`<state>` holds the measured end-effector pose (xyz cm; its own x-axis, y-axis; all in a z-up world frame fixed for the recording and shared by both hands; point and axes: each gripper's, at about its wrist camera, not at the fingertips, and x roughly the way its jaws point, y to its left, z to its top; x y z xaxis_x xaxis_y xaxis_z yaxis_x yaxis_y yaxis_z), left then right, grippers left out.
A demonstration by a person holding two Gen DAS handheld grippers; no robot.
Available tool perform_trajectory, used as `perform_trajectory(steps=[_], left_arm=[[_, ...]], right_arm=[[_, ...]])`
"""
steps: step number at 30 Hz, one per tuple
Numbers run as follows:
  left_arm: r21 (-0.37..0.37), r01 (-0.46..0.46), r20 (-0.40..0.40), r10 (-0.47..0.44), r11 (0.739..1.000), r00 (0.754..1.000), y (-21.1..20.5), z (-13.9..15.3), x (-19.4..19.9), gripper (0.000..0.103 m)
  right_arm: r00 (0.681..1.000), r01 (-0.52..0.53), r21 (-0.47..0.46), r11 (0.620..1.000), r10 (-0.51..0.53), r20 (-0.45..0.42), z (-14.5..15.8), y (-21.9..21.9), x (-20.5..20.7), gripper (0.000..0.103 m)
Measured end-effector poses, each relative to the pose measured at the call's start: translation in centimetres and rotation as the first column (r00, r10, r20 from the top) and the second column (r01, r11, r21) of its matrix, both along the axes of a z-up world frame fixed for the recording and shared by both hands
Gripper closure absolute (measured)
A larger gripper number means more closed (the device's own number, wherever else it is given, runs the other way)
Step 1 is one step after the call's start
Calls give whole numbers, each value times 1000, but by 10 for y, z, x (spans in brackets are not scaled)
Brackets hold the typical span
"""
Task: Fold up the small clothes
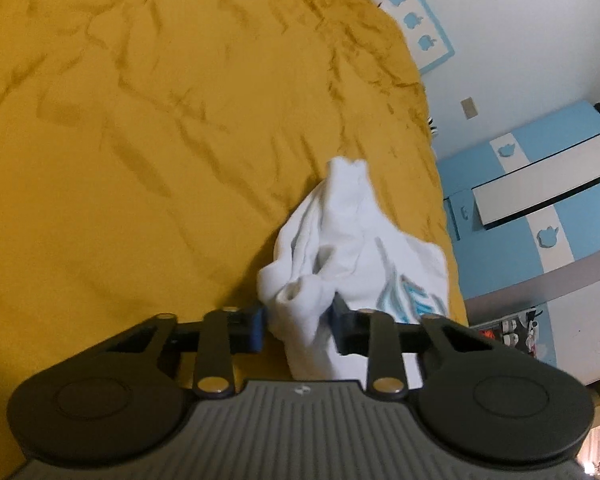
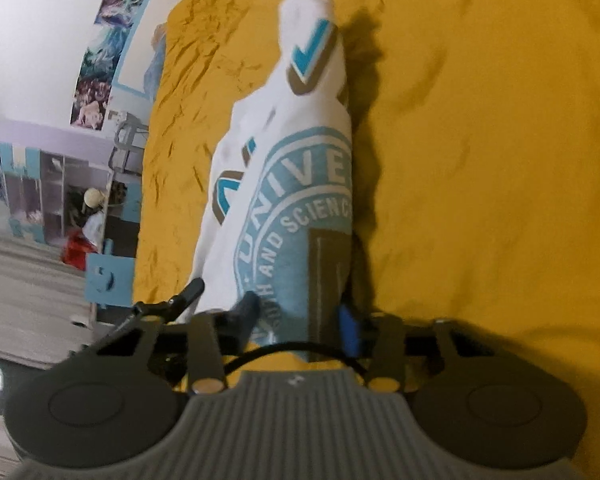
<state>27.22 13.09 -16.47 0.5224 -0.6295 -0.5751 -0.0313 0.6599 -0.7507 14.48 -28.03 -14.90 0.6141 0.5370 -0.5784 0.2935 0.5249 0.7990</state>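
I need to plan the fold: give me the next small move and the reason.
Probably draw the two grippers apart and lower the white printed T-shirt flat onto the yellow bedspread. The left gripper and right gripper each pinch bunched fabric, and the shirt hangs crumpled, not spread.

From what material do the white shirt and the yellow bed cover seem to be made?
White shirt: probably soft cotton jersey, matte; it bunches in loose folds between the left gripper and the right gripper, and its teal print looks flat, likely screen ink.
Yellow bed cover: woven fabric, matte, perhaps cotton; many fine sharp creases cross it. The exact fibre cannot be told.
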Motion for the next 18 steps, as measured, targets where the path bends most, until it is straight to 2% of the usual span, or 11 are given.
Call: perform_trajectory(steps=[1, 5, 8, 11, 14, 17, 18], left_arm=[[6, -3, 17, 3, 1000, 1000, -2, 10, -4, 73], [19, -16, 9, 16, 1000, 1000, -16, 44, -21, 77], [25, 6, -3, -6, 1000, 1000, -35, 64, -43, 78], [15, 48, -14, -48, 999, 999, -59, 69, -77, 78], [35, 62, -46, -60, 997, 997, -76, 50, -99, 78], [62, 54, -94, -48, 997, 994, -79, 21, -106, 78], [71, 49, -88, -43, 996, 995, -76, 12, -107, 78]], right_arm=[[1000, -1, 6, 1000, 1, 16, 9, -3, 0, 83], [999, -3, 5, 1000, 3, 41, 50, -28, 6, 93], [999, -29, -15, 999, 29, 17, 77, -61, 10, 94], [998, -67, -119, 991, 65, -20, 95, -89, 7, 94], [994, -94, -162, 982, 83, -69, 85, -108, -3, 94], [987, -110, -182, 977, 86, -134, 49, -110, -19, 94], [985, -105, -180, 978, 78, -153, 33, -109, -25, 94]])
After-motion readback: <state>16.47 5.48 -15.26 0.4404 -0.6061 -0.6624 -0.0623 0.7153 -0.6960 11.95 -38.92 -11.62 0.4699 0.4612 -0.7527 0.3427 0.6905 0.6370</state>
